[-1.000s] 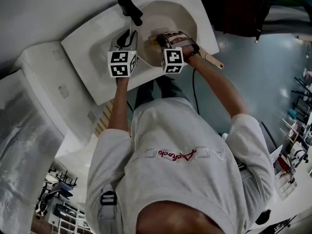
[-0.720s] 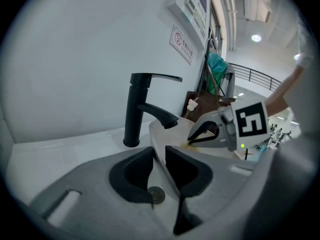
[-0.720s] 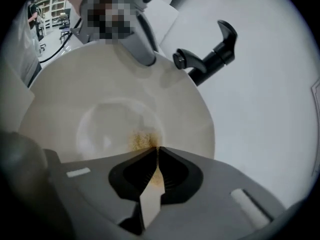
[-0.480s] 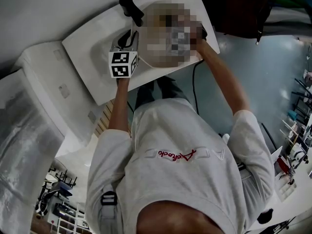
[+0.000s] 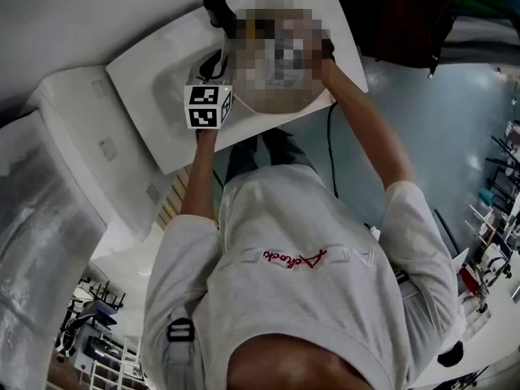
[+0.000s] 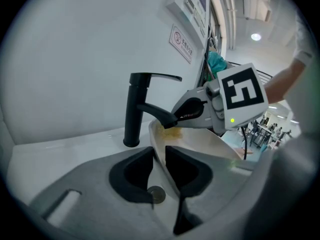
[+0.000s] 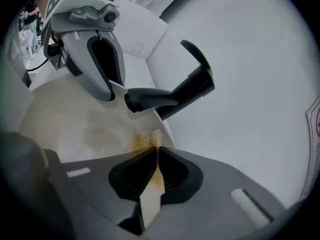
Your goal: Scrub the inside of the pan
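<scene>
Both arms extended forward: left forearm (image 5: 195,177), right forearm (image 5: 366,140). Left gripper (image 6: 161,166): jaws closed on the pan (image 6: 200,144) rim, thin wall pinched between them. Right gripper (image 7: 154,171): jaws closed on a thin yellowish pad (image 7: 146,140), facing the left gripper, near it.

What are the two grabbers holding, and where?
Left gripper pinches the pan by its rim; right gripper pinches a scrub pad, its fuzzy end against the pan.

Right gripper (image 7: 156,153): jaws hold a thin yellow scouring pad (image 7: 145,140) against the cream pan (image 7: 70,124) interior. A black faucet (image 7: 175,91) stands above. The left gripper (image 7: 109,86) clamps the pan's rim.
</scene>
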Tool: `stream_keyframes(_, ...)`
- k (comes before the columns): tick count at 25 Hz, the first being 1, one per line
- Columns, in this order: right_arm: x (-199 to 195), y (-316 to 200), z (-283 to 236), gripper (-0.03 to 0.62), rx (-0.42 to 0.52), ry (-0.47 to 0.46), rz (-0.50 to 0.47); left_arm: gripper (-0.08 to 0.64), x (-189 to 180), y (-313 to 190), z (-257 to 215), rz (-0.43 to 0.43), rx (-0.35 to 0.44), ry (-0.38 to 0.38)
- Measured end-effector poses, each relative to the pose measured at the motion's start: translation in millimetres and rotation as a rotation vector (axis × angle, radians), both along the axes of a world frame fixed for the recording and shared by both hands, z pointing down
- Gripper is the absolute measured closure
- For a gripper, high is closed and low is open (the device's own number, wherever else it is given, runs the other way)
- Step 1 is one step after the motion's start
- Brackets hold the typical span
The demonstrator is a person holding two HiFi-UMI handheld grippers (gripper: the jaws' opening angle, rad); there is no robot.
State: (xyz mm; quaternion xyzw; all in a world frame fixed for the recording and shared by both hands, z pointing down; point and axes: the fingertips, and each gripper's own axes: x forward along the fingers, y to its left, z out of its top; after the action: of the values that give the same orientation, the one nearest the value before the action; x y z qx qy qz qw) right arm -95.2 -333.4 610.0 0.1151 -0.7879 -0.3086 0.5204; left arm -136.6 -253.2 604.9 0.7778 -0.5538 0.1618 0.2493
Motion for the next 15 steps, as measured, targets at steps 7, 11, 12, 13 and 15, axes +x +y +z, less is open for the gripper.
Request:
stream_keyframes(7, -13.9, 9.3, 4.6, 0.568, -0.017, 0.005, -0.029, 0.482, -0.3, -0.1, -0.4, 0.003, 0.001, 0.001)
stream_keyframes(11, -17.6, 14.1, 14.1, 0.568, -0.036, 0.012, -0.029, 0.480, -0.3, 0.0, 0.4, 0.006, 0.001, 0.002)
stream_keyframes(12, -17.7, 15.3, 16.9, 0.568, -0.039, 0.015, -0.029, 0.480, 0.0, -0.1, 0.3, 0.007, 0.001, 0.002)
stream_keyframes(13, -17.5, 16.4, 19.7, 0.568, -0.044, 0.019, -0.026, 0.480, 0.3, -0.2, 0.2, 0.007, 0.001, 0.002)
stream_keyframes(15, -17.0, 19.3, 25.9, 0.568, -0.059, 0.027, -0.020, 0.480, 0.4, -0.2, 0.0, 0.007, 0.001, 0.003)
